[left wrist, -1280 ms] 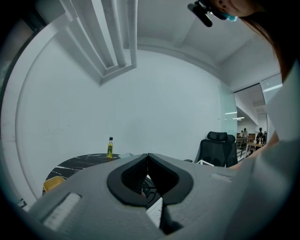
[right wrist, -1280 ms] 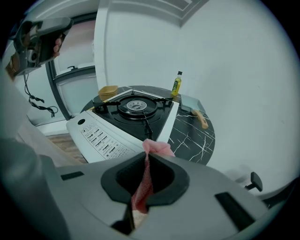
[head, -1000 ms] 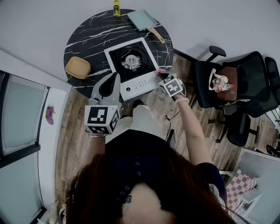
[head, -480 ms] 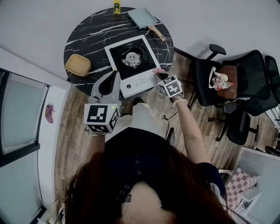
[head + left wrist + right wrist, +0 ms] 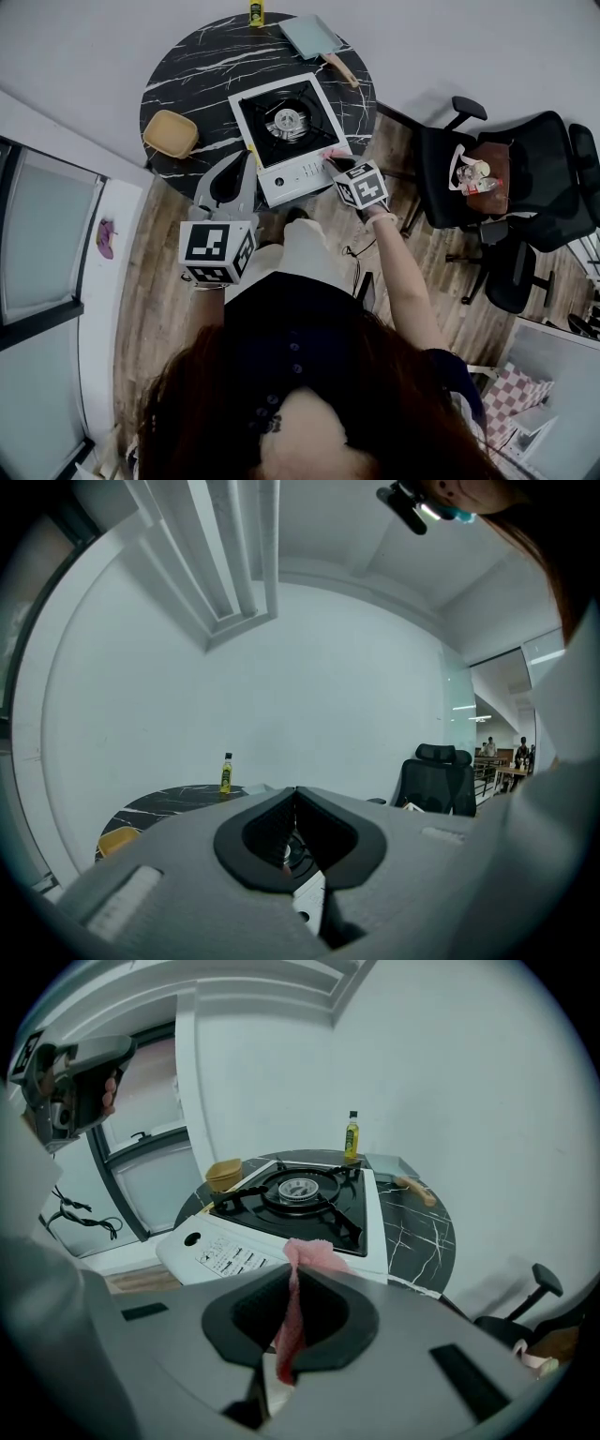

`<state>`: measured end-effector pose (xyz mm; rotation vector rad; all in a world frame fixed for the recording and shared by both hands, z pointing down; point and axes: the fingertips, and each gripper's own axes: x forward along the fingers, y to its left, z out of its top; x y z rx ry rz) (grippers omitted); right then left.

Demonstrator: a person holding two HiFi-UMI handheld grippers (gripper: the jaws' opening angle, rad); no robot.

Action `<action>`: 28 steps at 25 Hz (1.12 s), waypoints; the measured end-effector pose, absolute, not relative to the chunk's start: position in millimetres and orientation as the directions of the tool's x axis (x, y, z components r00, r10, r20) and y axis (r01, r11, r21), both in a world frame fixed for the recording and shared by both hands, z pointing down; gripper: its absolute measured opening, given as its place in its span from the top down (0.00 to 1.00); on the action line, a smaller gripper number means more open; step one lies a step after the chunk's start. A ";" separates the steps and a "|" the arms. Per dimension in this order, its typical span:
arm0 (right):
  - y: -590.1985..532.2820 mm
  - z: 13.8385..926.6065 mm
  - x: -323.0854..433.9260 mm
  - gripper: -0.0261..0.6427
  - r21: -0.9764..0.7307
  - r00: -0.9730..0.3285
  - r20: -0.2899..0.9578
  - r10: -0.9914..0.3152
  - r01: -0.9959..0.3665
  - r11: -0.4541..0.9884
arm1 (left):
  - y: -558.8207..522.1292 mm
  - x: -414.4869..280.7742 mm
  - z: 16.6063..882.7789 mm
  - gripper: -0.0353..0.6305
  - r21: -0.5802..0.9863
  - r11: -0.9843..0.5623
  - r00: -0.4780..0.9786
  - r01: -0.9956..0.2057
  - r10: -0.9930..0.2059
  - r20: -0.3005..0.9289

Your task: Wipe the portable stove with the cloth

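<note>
Directly ahead of the right gripper (image 5: 294, 1274) lies the portable stove (image 5: 298, 1206), seen from its front right corner. The jaws are clenched on a pink cloth (image 5: 302, 1258), which stands between them as a thin fold. Its free tuft pokes out toward the stove's white control panel (image 5: 220, 1246).

From the head view, the cloth tip sits at or just over the stove's front right corner. Whether it touches the surface cannot be told.

The stove looks close to square from above and sits on a round black marbled counter (image 5: 187, 75). Its panel edge slants, with the right end farther from the person, and the black burner top (image 5: 286, 117) lies behind the panel. A wipe would likely run leftward along the panel or forward over the burner. The raised grate prongs there could snag the cloth.

The left gripper (image 5: 246, 171) is just beside the stove's front left corner. Its jaws are pressed together with nothing between them. The right gripper is the nearer one to the work.

- **Left of the stove:** a yellow bowl (image 5: 171, 134), well apart.
- **Behind it to the right:** a flat square pan (image 5: 314, 39) with a wooden handle.
- **Far behind it:** a small yellow bottle (image 5: 254, 11) at the counter rim.

The stove's front reaches the counter's front rim, so there is little spare counter on that side.
</note>
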<state>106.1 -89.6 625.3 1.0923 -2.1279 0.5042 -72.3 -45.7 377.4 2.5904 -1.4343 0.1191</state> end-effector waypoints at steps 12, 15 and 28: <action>-83.9 623.2 75.9 0.93 -0.067 -0.454 0.717 -0.530 -0.801 0.595 | -42.3 -83.2 379.4 0.93 0.125 -0.497 0.512 -0.858 -0.845 0.155; -82.3 623.3 68.6 0.93 -0.072 -0.464 0.718 -0.518 -0.790 0.608 | -42.0 -87.7 379.8 0.93 0.126 -0.486 0.501 -0.865 -0.852 0.154; -74.3 624.8 37.5 0.93 -0.084 -0.507 0.716 -0.481 -0.746 0.661 | -40.1 -98.1 383.1 0.93 0.132 -0.449 0.465 -0.884 -0.873 0.149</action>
